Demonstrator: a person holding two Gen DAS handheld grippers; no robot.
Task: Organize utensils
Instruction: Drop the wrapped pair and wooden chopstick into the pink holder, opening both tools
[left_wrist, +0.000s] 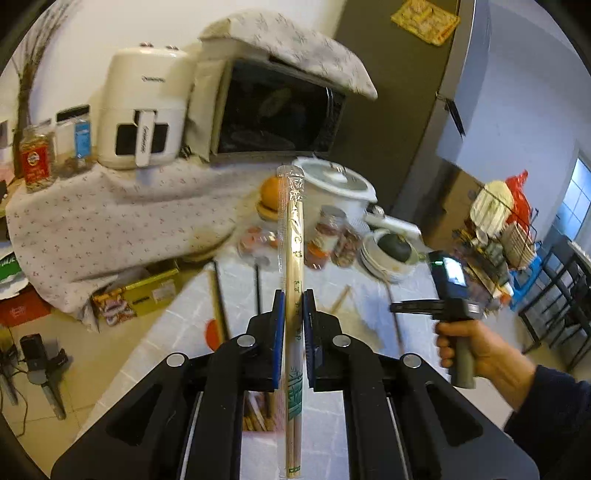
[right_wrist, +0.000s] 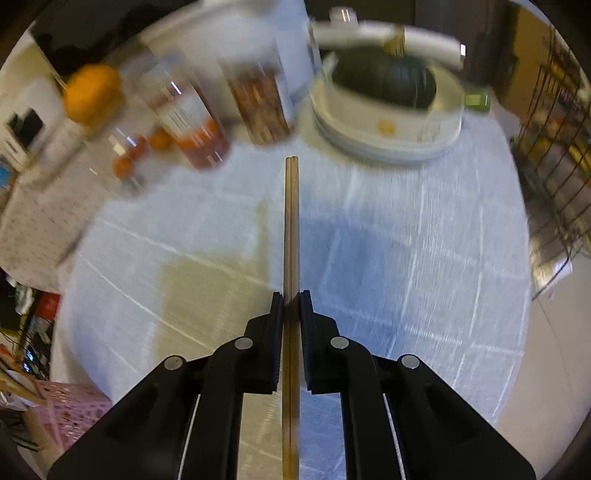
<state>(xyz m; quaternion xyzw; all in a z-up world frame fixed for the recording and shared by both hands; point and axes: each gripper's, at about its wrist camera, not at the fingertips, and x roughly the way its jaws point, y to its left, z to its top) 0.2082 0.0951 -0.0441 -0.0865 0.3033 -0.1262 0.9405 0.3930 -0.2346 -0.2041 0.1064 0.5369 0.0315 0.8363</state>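
Left claw (left_wrist: 294, 301), lower centre of the left wrist view: clamped on wrapped chopsticks (left_wrist: 294, 266), a pair in a clear sleeve with green print, running straight up the frame from the bottom edge to just below the rice cooker (left_wrist: 332, 186). Right claw (right_wrist: 291, 302), lower centre of the right wrist view: closed tight on bare wooden chopsticks (right_wrist: 291, 221), a pair held parallel, tips ending mid-frame above the tiled counter (right_wrist: 406, 258). Right claw seen again at right of the left wrist view, gripped by a hand (left_wrist: 476, 350), with loose chopsticks (left_wrist: 218, 295) lying on the counter at centre. Upper part of the right wrist view, blurred: jars (right_wrist: 258, 103), an orange (right_wrist: 92, 92), and stacked plates (right_wrist: 388, 140) carrying a dark green squash (right_wrist: 384, 85). Lower left of the right wrist view: pink perforated basket (right_wrist: 74, 406) beside the counter.
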